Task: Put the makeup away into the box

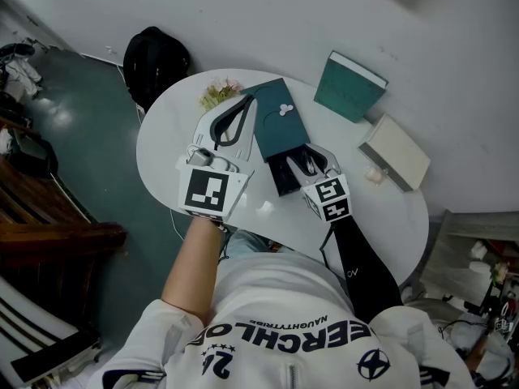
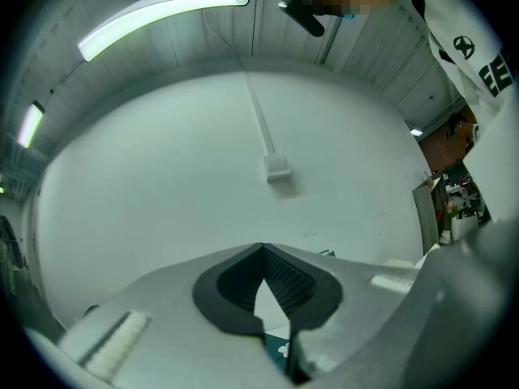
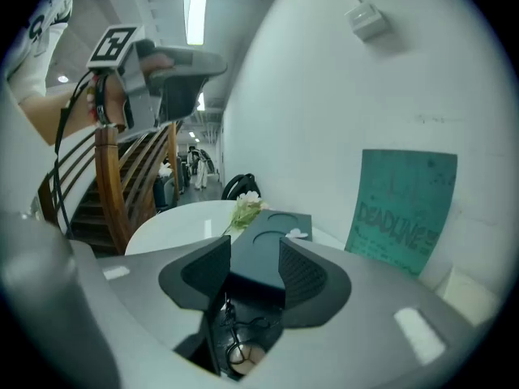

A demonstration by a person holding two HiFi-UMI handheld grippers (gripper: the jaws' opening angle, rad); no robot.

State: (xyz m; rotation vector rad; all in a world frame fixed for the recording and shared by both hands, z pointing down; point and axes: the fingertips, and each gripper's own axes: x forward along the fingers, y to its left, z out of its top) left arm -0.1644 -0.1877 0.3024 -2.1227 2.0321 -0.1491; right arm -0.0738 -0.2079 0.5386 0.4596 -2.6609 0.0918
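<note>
While both tongs are over it, the round white bench (image 1: 158, 148) fills the middle of my head view. The dark teal box (image 1: 280, 124) lies near its centre, so I place everything from that box. Its black inner tray (image 1: 281, 178) stands drawn out of the end nearest me.

Beyond the box and off the bench sits a black rounded thing (image 1: 154, 55) that I cannot identify. A teal book (image 1: 350, 86) leans on the wall to the right of the box. A flat white carton (image 1: 395, 152) lies further right, nearer me.

My left tongs (image 1: 246, 104) are raised just beside the box's left edge and point level. Their jaws meet tip to tip and hold nothing. My right tongs (image 1: 308, 162) hover over the drawn-out tray at the box's near end, tilted downward. In the right gripper view their jaws stand about half apart, and the pads (image 3: 304, 278) press on nothing.

A small bunch of pale flowers (image 1: 217, 93) lies at the box's far left corner.

The makeup (image 3: 241, 353) rests inside the tray, below the parted jaws. It is a small round pale piece with thin wire loops.
</note>
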